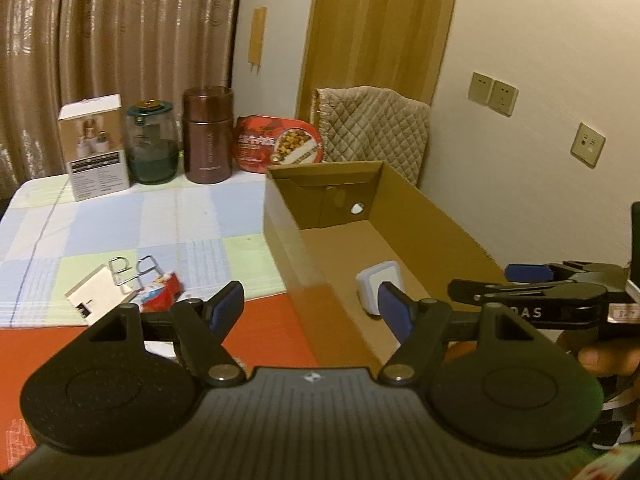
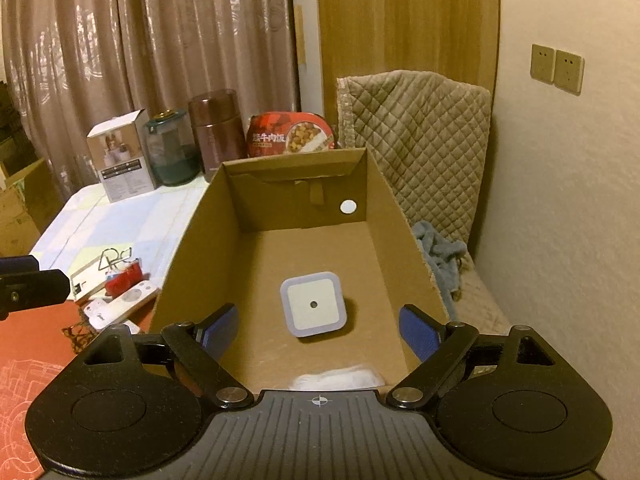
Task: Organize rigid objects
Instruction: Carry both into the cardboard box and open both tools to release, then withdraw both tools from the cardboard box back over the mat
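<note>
An open cardboard box (image 2: 192,240) stands on the table; it also shows in the left wrist view (image 1: 276,216). A white square night light (image 2: 314,304) lies on its floor, also seen in the left wrist view (image 1: 380,286). My right gripper (image 2: 318,330) is open and empty, hovering over the box's near end above the light. My left gripper (image 1: 312,304) is open and empty, above the box's left wall. Left of the box lie a wire puzzle (image 1: 134,270), a red packet (image 1: 162,300), a white card box (image 1: 98,294) and a white remote (image 2: 120,310).
At the table's back stand a white carton (image 1: 96,148), a green glass jar (image 1: 152,144), a brown flask (image 1: 208,136) and a red meal tray (image 1: 278,144). A quilted chair back (image 2: 412,140) and the wall lie right of the box. White material (image 2: 340,378) lies at the box's near end.
</note>
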Action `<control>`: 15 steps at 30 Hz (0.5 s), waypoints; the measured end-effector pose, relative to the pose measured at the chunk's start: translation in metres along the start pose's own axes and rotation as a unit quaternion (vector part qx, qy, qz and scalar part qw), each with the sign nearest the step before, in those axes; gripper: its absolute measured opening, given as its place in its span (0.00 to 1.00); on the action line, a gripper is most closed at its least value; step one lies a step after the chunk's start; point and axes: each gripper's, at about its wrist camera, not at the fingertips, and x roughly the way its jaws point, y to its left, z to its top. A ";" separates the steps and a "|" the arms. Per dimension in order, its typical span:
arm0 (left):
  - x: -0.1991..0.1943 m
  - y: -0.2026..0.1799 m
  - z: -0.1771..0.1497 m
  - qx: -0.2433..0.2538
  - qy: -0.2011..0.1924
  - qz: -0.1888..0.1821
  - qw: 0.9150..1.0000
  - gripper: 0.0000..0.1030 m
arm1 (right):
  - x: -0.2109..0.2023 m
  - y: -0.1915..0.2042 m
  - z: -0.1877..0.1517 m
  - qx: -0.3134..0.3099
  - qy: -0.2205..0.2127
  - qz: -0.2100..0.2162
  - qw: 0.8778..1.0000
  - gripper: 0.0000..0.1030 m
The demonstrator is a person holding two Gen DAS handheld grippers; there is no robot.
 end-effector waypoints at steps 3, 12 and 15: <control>-0.011 0.010 -0.002 -0.003 -0.006 0.013 1.000 0.68 | -0.009 0.007 -0.001 0.000 -0.007 0.004 1.000 0.82; -0.050 0.062 -0.018 -0.034 -0.013 0.067 0.997 0.68 | -0.047 0.044 -0.004 -0.005 -0.048 0.037 0.998 0.82; -0.062 0.077 -0.025 -0.041 -0.012 0.085 0.995 0.68 | -0.056 0.061 -0.009 -0.010 -0.058 0.052 0.997 0.82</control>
